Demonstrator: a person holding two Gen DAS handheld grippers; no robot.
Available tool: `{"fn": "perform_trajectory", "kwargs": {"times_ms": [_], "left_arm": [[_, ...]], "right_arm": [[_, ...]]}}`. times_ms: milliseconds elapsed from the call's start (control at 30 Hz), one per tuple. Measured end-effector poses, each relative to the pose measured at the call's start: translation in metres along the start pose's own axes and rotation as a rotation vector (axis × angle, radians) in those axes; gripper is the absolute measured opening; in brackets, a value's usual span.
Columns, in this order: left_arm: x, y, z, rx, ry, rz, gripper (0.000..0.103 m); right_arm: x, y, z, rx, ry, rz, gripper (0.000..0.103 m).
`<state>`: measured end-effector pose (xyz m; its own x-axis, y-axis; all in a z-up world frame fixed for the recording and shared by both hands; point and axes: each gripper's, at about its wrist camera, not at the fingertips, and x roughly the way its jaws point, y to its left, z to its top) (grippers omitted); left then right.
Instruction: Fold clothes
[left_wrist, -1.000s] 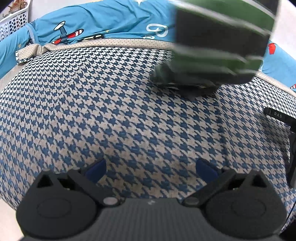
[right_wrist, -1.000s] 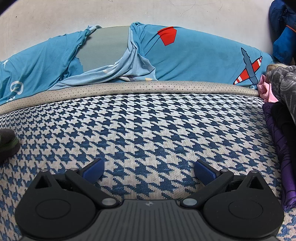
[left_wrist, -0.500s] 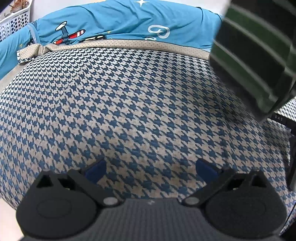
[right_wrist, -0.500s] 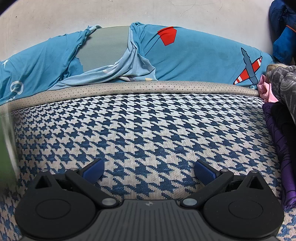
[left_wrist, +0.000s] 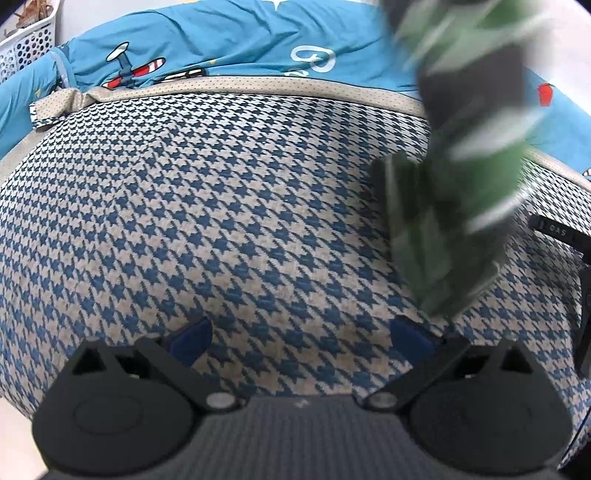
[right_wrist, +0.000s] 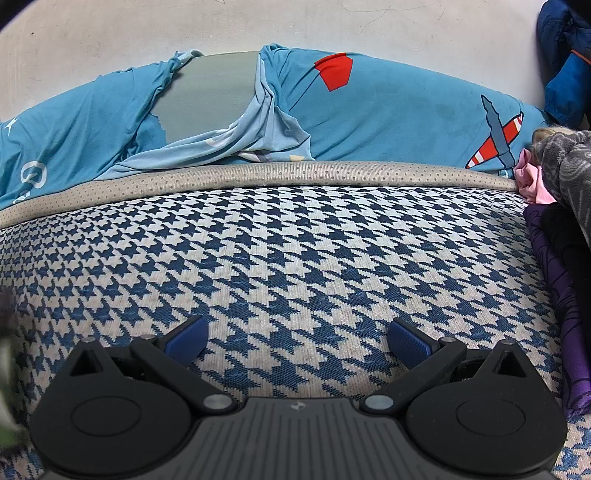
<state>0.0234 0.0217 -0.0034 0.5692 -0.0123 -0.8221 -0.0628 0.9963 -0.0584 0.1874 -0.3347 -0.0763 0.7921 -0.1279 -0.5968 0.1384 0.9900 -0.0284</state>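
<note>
Houndstooth cloth in navy and cream fills my left wrist view: the patterned cover (left_wrist: 221, 206), edged at the far side by a beige dotted band (left_wrist: 258, 83). My left gripper (left_wrist: 301, 341) hangs just over it with its blue-padded fingers (left_wrist: 190, 339) spread wide and nothing between them. To my right a green, black and white striped garment (left_wrist: 461, 155) hangs blurred in the air above the cover; I cannot tell what holds it. Its lower end dips close to my right-hand finger, and I cannot tell whether they touch. Beyond the band lies a turquoise sheet (left_wrist: 229, 40) printed with a red-and-white aeroplane, and a white perforated basket (left_wrist: 26, 48) stands at the far left. At the right edge a black device (left_wrist: 554, 230) carries white letters that I read as "DAS". In the right wrist view, my right gripper (right_wrist: 297, 341) also sits low over the same patterned cover (right_wrist: 295, 243), fingers (right_wrist: 408, 343) parted and empty. The turquoise sheet (right_wrist: 388, 118) runs along a pale wall, pulled back to expose a grey surface. A heap of clothes (right_wrist: 561, 206), grey fleece, pink, black and purple, rests on the cover's right edge. A blurred green sliver (right_wrist: 5, 373) of the striped garment shows at the far left.
</note>
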Motion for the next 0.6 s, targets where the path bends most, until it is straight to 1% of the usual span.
{"fn": "perform_trajectory", "kwargs": {"times_ms": [233, 600], "left_arm": [[0.004, -0.008, 0.000, 0.026, -0.001, 0.018, 0.103], [0.013, -0.009, 0.007, -0.003, 0.007, 0.042, 0.103]], "right_arm": [[0.000, 0.000, 0.000, 0.000, 0.000, 0.000, 0.103], [0.000, 0.000, 0.000, 0.000, 0.000, 0.000, 0.103]]}}
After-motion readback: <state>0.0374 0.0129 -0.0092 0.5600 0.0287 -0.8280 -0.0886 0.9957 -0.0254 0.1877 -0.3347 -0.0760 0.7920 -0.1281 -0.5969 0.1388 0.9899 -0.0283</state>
